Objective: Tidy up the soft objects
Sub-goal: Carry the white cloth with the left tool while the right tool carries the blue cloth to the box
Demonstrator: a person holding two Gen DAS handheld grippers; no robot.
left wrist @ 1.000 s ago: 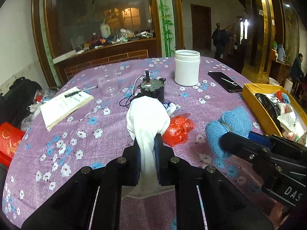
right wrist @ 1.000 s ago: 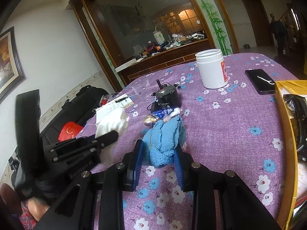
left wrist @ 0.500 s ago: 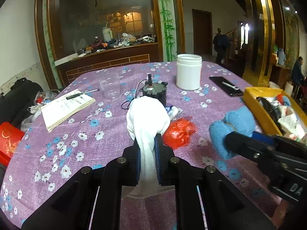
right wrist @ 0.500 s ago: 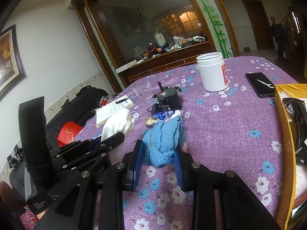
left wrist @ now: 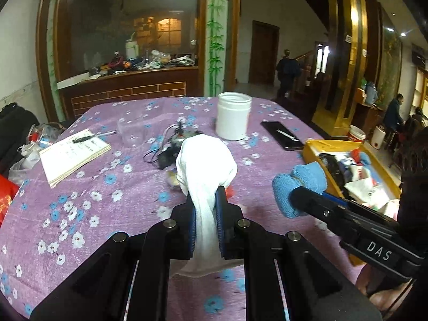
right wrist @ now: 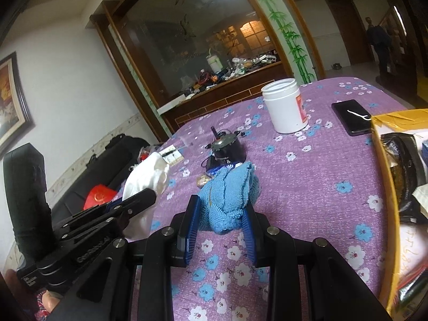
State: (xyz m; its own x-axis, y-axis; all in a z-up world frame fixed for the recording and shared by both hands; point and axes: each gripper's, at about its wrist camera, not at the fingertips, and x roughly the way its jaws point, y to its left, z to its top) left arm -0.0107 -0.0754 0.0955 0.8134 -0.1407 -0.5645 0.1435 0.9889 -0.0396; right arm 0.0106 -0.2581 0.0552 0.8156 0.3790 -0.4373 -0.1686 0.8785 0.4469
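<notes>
A: Soft objects first, but we start with the biggest thing: the purple flowered tablecloth covers the whole round table under both our grippers.

B: Next in size we have the yellow tray at the right edge, already stuffed with packets and cloth bits.

A: Then the notebook lying flat on the left with a pen across its far corner, and the white jar standing upright near the far side.

B: We see a black phone lying flat between the jar and the tray, and a small dark motor with wires near the middle of the table.

A: Now the cloths. Our left gripper is pinching the white cloth; its jaws are squeezed tight on it, the bunched top bulging above the fingers and a tail hanging below, clear of the table.

B: Our right gripper is clamped on the blue knitted cloth, jaws a little apart with the bundle filling the gap, held above the tablecloth just beside the tray.

A: The two cloths sit side by side, apart, white on the left.
</notes>
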